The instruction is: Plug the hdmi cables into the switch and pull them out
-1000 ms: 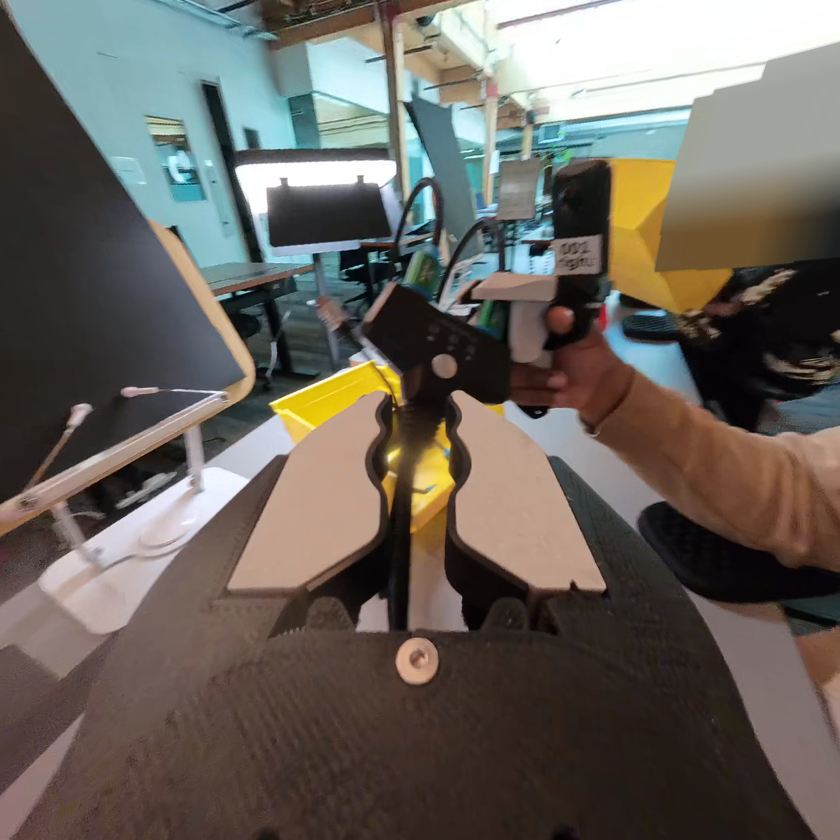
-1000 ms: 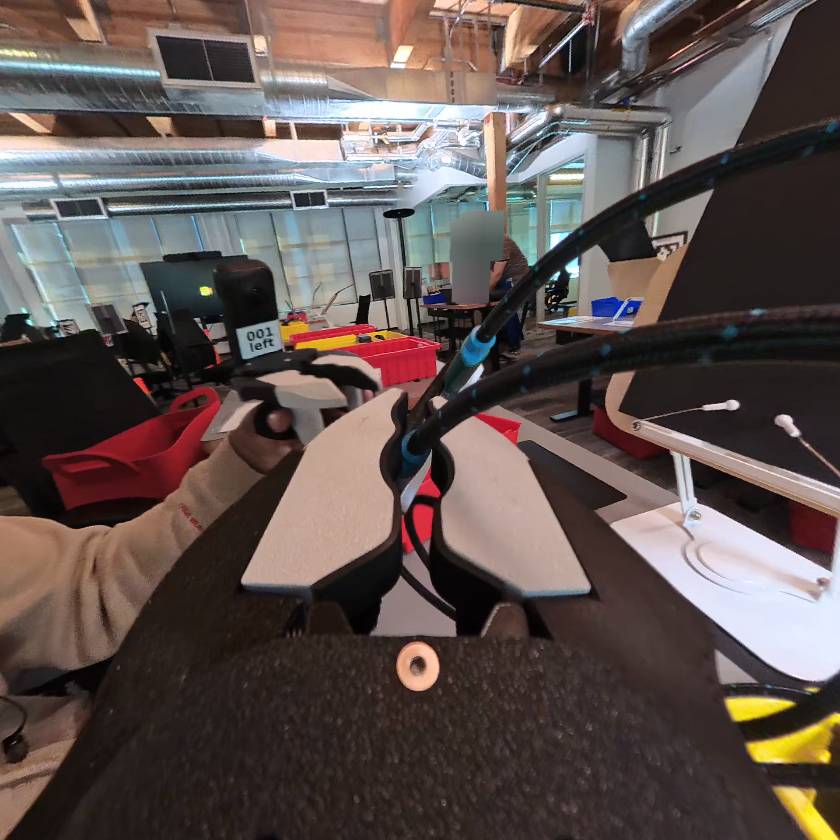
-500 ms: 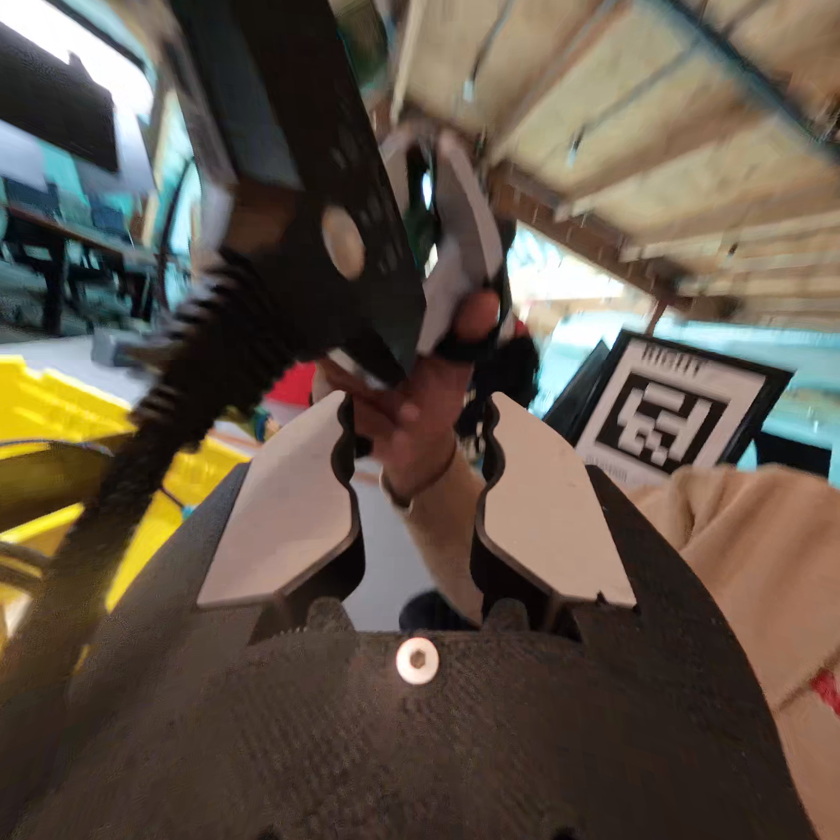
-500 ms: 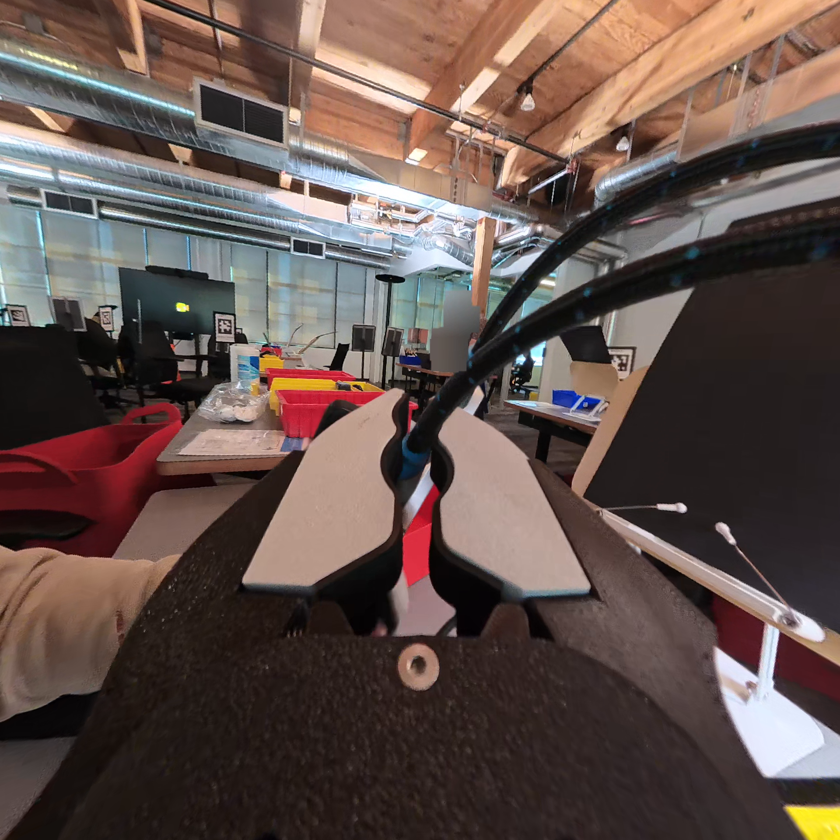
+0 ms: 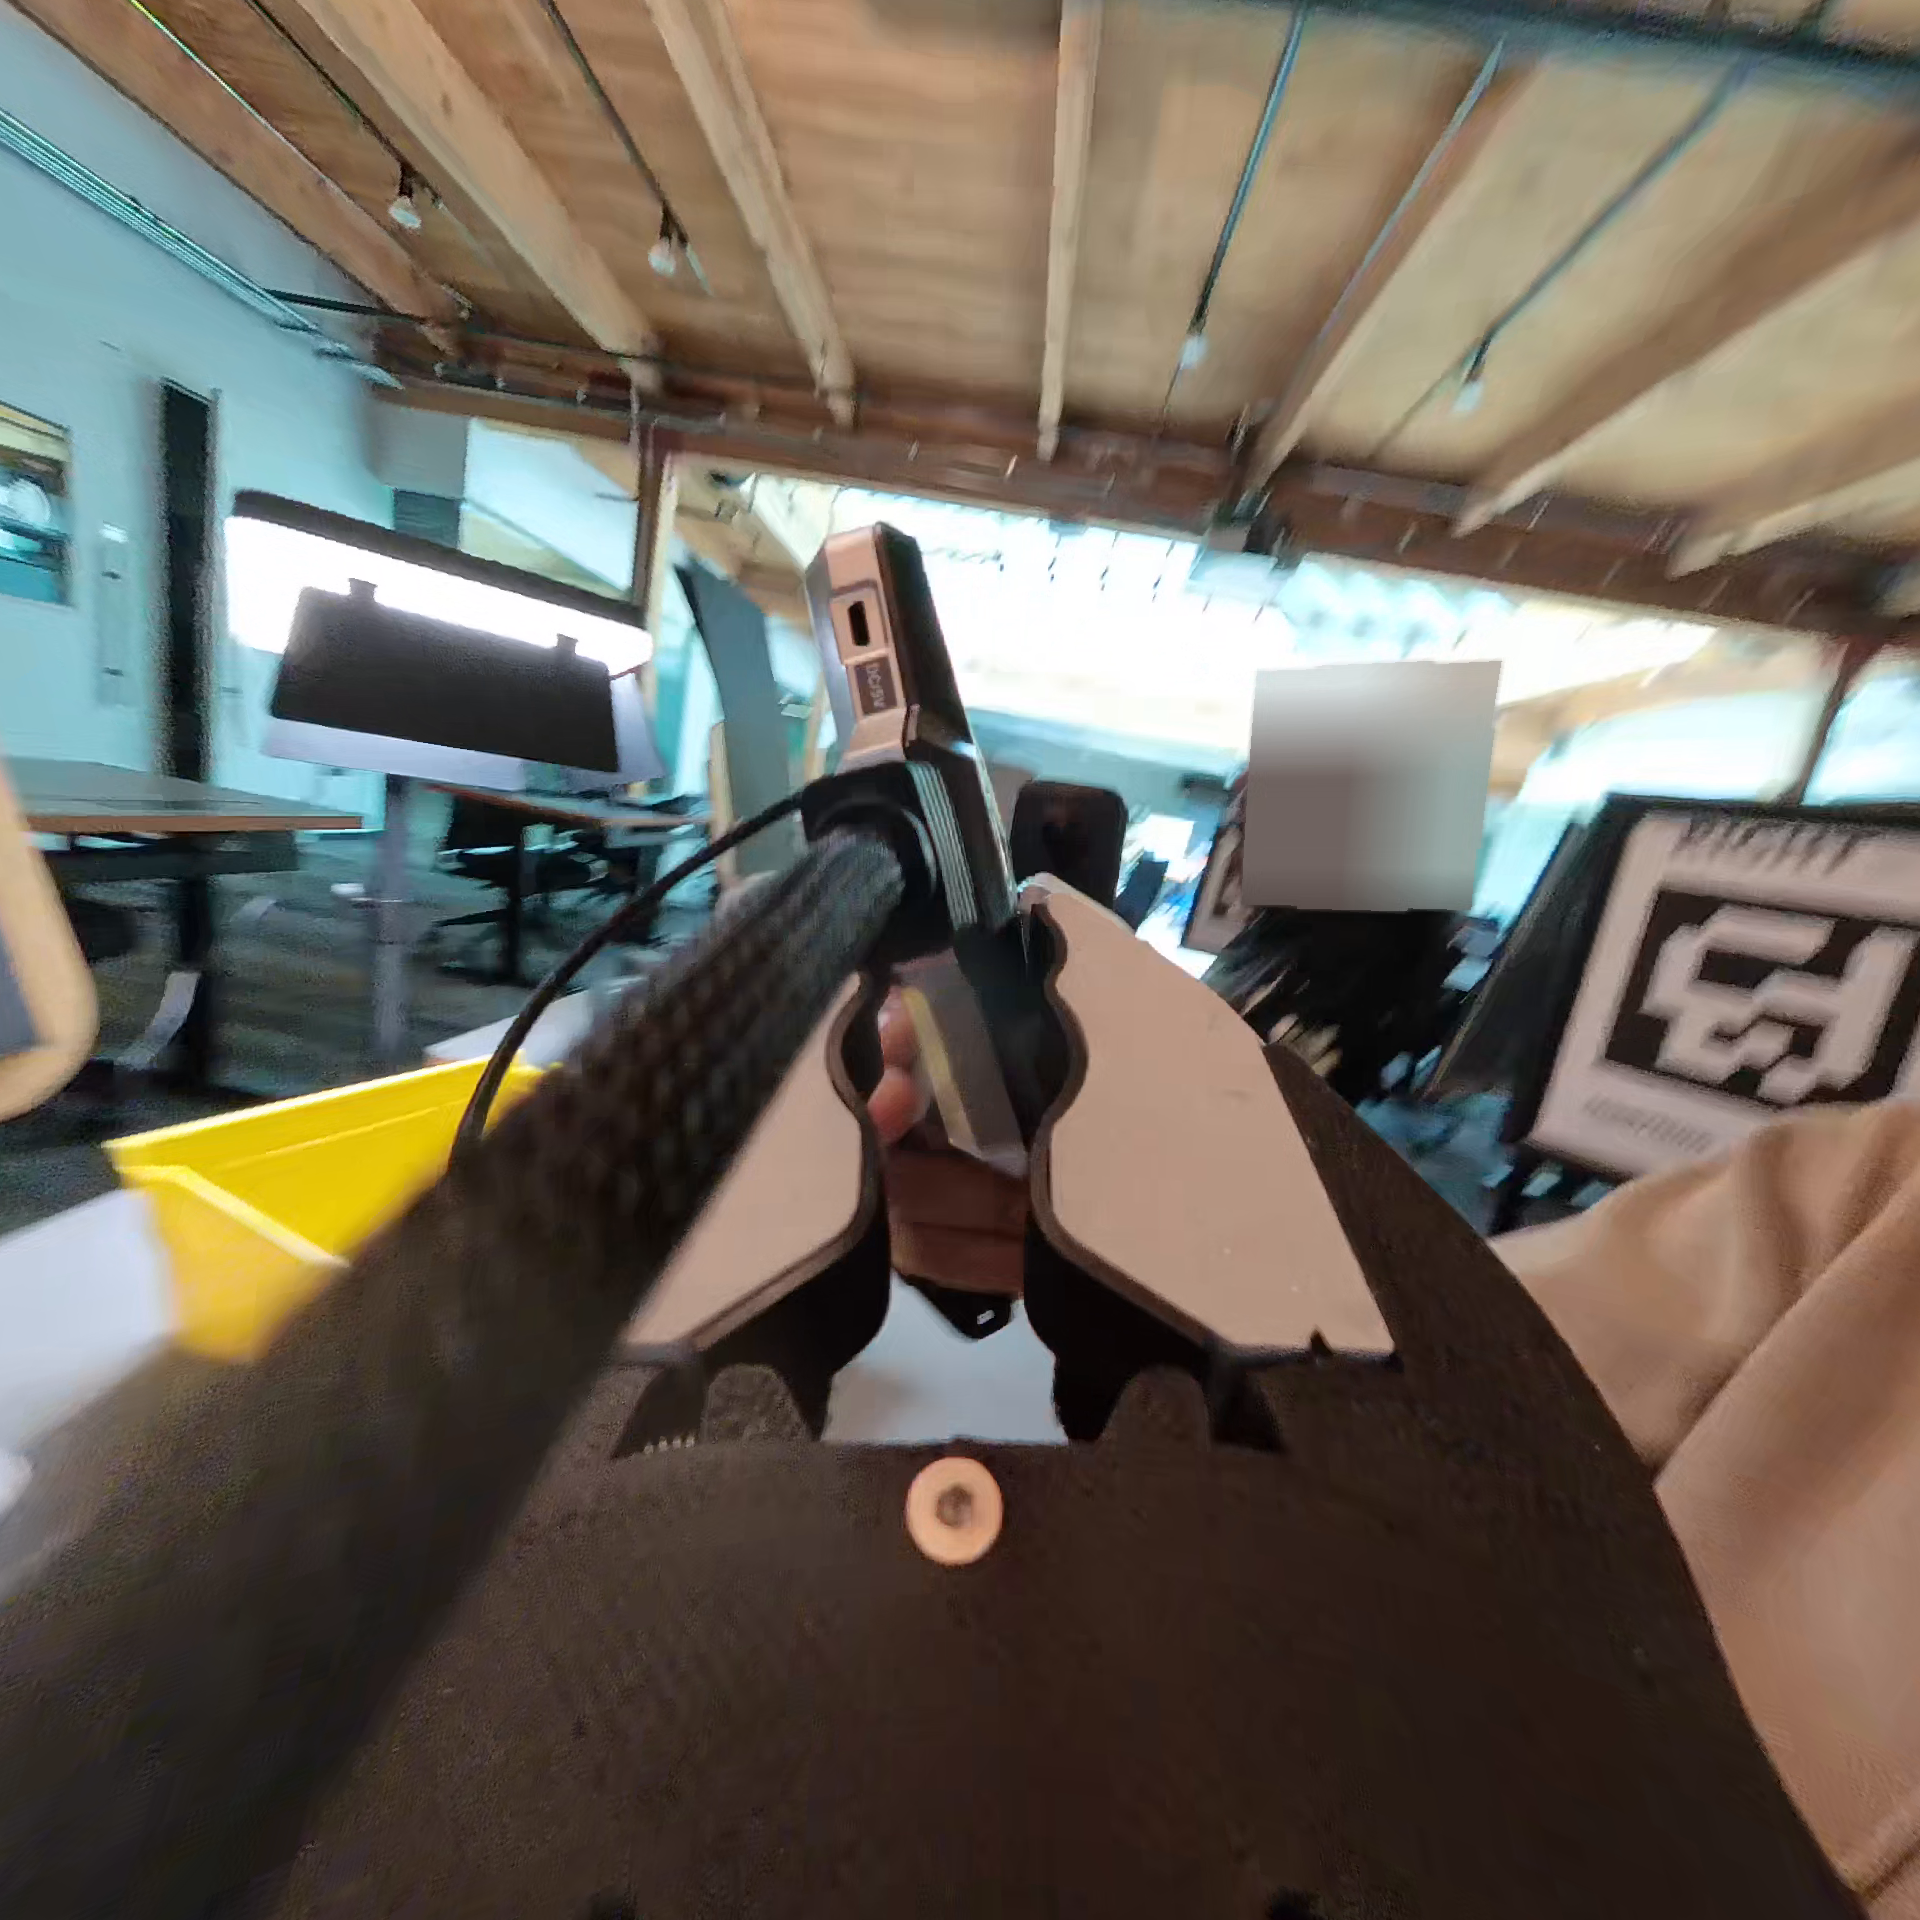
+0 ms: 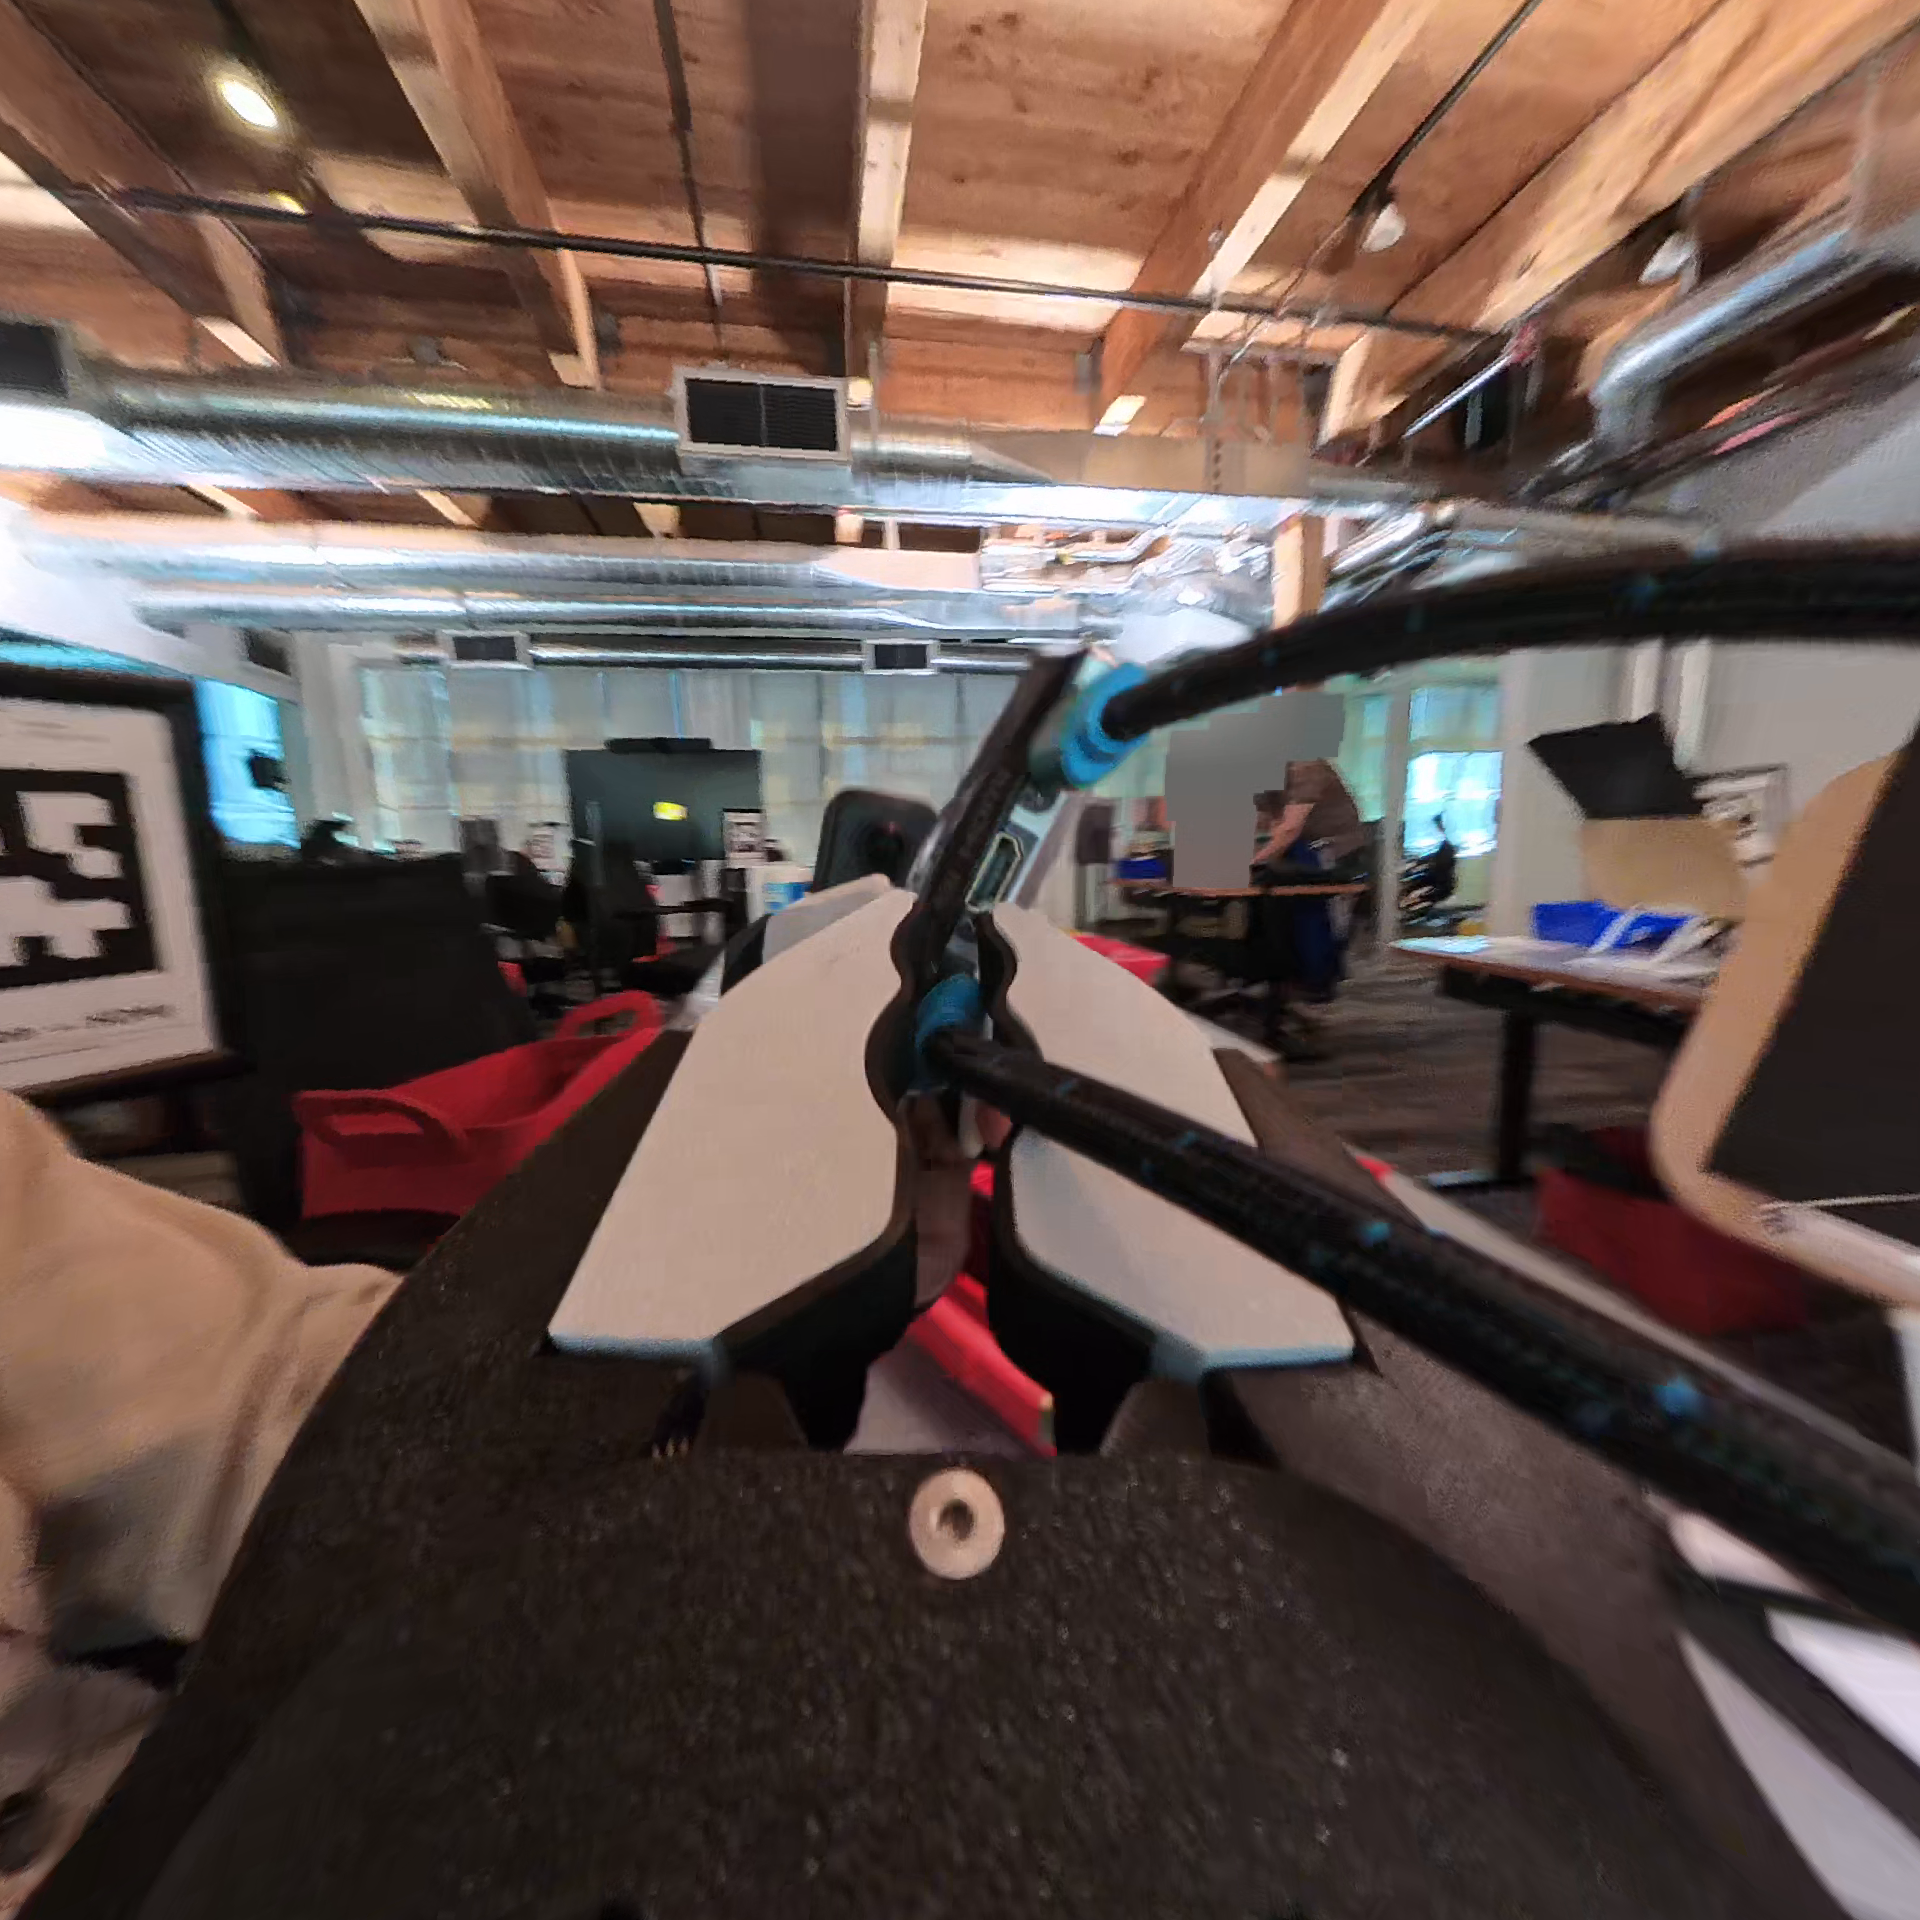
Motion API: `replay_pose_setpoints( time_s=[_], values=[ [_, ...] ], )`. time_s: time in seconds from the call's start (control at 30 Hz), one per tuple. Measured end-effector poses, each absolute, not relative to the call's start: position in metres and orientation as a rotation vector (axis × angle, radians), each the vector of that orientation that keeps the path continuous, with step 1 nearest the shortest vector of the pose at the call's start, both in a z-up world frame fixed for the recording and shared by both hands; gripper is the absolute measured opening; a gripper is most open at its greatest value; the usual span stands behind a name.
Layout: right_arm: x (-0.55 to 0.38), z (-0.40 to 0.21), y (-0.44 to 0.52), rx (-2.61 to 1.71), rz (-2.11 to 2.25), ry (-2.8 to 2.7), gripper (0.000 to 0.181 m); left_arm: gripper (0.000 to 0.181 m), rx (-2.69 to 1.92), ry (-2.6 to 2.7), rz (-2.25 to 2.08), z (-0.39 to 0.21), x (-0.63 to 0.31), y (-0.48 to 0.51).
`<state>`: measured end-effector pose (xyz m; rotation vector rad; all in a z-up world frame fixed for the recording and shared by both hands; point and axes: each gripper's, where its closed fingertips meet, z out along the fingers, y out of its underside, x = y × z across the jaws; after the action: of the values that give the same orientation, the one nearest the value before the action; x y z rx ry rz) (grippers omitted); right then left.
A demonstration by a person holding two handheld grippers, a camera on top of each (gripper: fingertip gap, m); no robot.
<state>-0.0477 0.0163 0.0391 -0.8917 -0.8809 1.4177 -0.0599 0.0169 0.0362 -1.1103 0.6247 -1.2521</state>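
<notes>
We count one switch (image 5: pixel 902 717), held up in the air between the two grippers, well above the tabletop. We count three cables: one thick black braided cable (image 5: pixel 727 1029) entering the switch's left edge in the left wrist view, and two blue-flecked black cables in the right wrist view, each ending in a blue collar. The upper blue-flecked cable (image 6: pixel 1455 623) is seated in the switch near its top end; the lower blue-flecked cable (image 6: pixel 1299 1195) has its blue collar sitting between the right fingers.

The left gripper (image 5: pixel 951 997) is clenched on the lower end of the switch, its pads pressed to the flat faces. The right gripper (image 6: pixel 945 982) has its fingers closed to a narrow slot around the lower cable's connector; whether that connector is seated in the switch or out of it we cannot tell, as the fingers hide the joint.

The switch stands nearly upright, its long axis running from our left fingertips up toward the ceiling beams, leaning slightly left in the left wrist view; one small port on its narrow side faces that camera.

Around it lies open air. A yellow bin (image 5: pixel 312 1153) sits low on the left, a red basket (image 6: pixel 468 1101) low beyond the right gripper, a black-and-white marker board (image 5: pixel 1745 987) off to the side.
</notes>
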Motion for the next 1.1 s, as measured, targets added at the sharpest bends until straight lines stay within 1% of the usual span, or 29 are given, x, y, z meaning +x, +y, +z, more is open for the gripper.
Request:
replay_pose_setpoints(
  time_s=[0.03,0.1,0.17,0.4,0.5,0.87,1.1],
  values=[
    [-0.050,0.037,0.015,-0.912,1.488,-0.891,0.010,0.027,-1.134,0.680,-1.158,0.036,-0.061,0.014],
    [-0.052,0.033,0.010,-0.927,1.591,-0.932,0.011,0.025,-1.155,0.768,-1.020,0.038,-0.063,0.007],
    [-0.054,0.027,0.002,-0.926,1.620,-1.006,0.012,0.025,-1.162,0.809,-0.986,0.042,-0.068,-0.001],
    [-0.061,0.017,-0.008,-0.923,1.519,-1.119,0.016,0.026,-1.172,0.839,-1.047,0.042,-0.075,-0.006],
    [-0.060,0.019,-0.008,-0.911,1.504,-1.108,0.012,0.026,-1.155,0.844,-1.071,0.039,-0.070,-0.005],
    [-0.054,0.019,-0.012,-0.884,1.494,-1.150,0.012,0.029,-1.159,0.888,-0.983,0.033,-0.062,-0.008],
    [-0.055,0.016,-0.011,-0.882,1.466,-1.166,0.012,0.024,-1.160,0.907,-1.018,0.031,-0.061,-0.009]
  ],
)
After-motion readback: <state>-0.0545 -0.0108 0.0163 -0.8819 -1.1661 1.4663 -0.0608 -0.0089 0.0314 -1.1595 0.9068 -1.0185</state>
